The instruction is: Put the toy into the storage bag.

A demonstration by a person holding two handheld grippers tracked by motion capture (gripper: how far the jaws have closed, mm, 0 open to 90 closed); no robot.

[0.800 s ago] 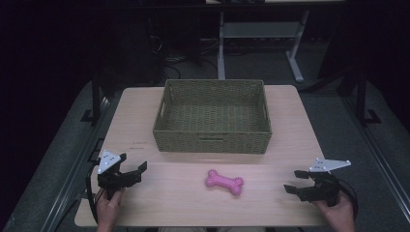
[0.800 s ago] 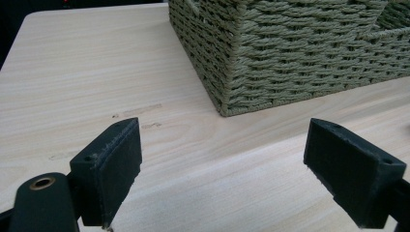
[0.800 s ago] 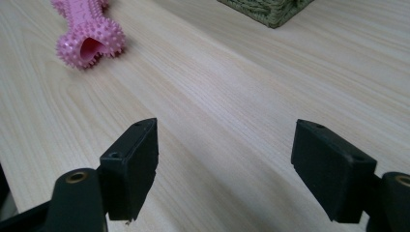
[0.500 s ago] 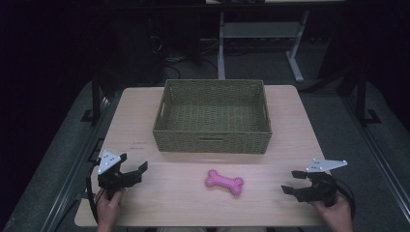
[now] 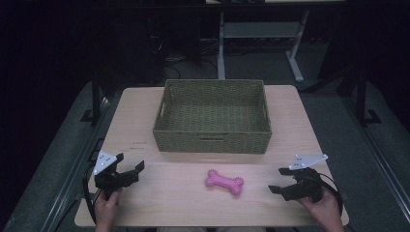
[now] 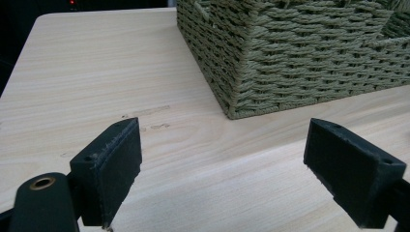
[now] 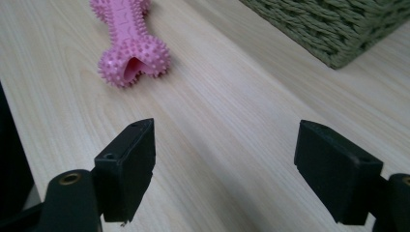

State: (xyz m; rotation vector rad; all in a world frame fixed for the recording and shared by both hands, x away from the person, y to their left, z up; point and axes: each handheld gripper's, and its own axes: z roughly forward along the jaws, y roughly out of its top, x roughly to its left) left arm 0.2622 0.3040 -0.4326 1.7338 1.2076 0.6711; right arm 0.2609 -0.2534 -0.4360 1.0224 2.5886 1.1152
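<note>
A pink spiky bone-shaped toy lies on the wooden table in front of a woven green basket. My right gripper rests low at the table's right front, open, with its jaws pointing left toward the toy, a short way from it. In the right gripper view the toy sits ahead and left of the open gripper. At the left front my left gripper is open and holds nothing. The left gripper view has its open gripper facing the basket's near corner.
The basket stands in the middle of the table and looks empty inside. Dark floor, a white desk frame and cables lie beyond the far edge. Bare wood stretches between the two grippers.
The right gripper has slid a little to the left, toward the toy. The left gripper, toy and basket have kept their places.
</note>
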